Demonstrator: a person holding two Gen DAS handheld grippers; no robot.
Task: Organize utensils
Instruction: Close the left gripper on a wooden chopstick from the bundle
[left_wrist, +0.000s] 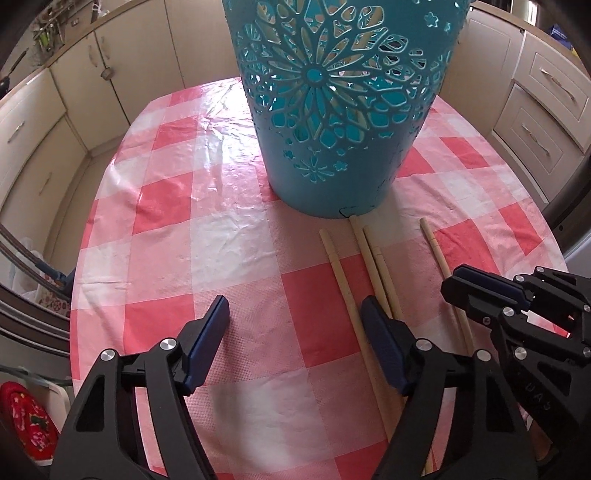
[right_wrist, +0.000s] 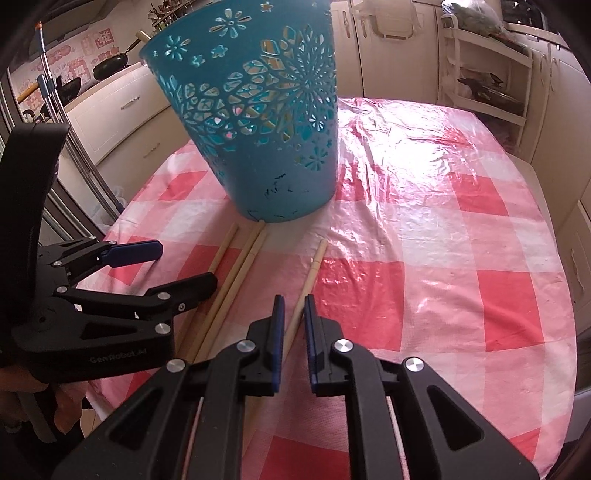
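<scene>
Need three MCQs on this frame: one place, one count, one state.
1. The chopsticks on the tablecloth lie: A behind the basket; B before it, on the grippers' side; C on its rim.
2. How many lie there? A two; B four; C six.
3. The left hand-held gripper is: A open; B shut; C out of view.

Key: B, their ends sit at the basket's near foot; B, four sticks show; A, a wide gap parts its fingers.

Both wrist views look steeply down, close over the table (left_wrist: 236, 229) — sharing basket (left_wrist: 332, 110) and chopsticks (left_wrist: 373, 254).
</scene>
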